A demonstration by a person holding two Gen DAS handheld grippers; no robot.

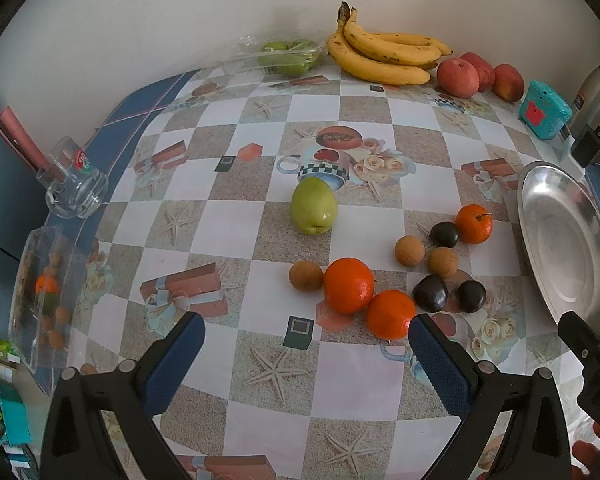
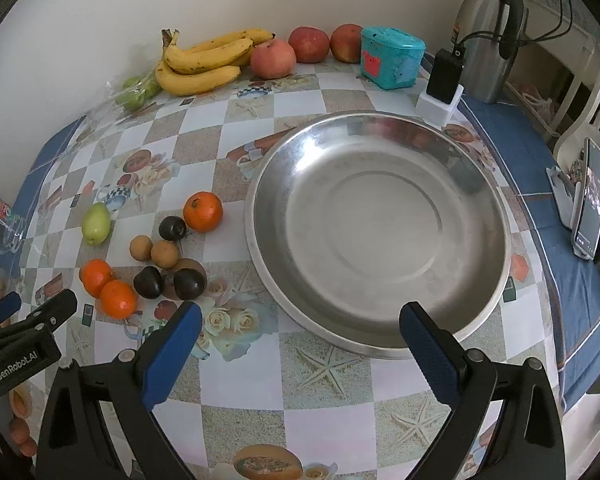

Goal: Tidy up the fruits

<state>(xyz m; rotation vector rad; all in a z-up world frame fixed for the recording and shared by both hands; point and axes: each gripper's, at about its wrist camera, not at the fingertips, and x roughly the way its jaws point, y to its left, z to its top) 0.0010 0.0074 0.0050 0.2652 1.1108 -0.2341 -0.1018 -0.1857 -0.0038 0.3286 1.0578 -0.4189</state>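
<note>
Loose fruit lies on the patterned tablecloth: a green pear-like fruit (image 1: 313,206), three oranges (image 1: 348,285), several small brown round fruits (image 1: 409,251) and dark plums (image 1: 430,293). A wide steel plate (image 2: 480,184) sits empty to their right. My left gripper (image 1: 306,334) hovers open just in front of the oranges, nothing between its fingers. My right gripper (image 2: 300,324) is open over the plate's near rim and holds nothing. The same fruit cluster shows left of the plate in the right wrist view, around an orange (image 2: 203,211).
At the back by the wall are bananas (image 1: 384,54), three red apples (image 1: 458,78), a bag of green fruit (image 1: 288,56) and a teal box (image 1: 544,110). A glass mug (image 1: 74,182) and a clear tray (image 1: 40,300) sit left. A kettle (image 2: 488,32), charger (image 2: 444,80) and phone (image 2: 590,200) stand right.
</note>
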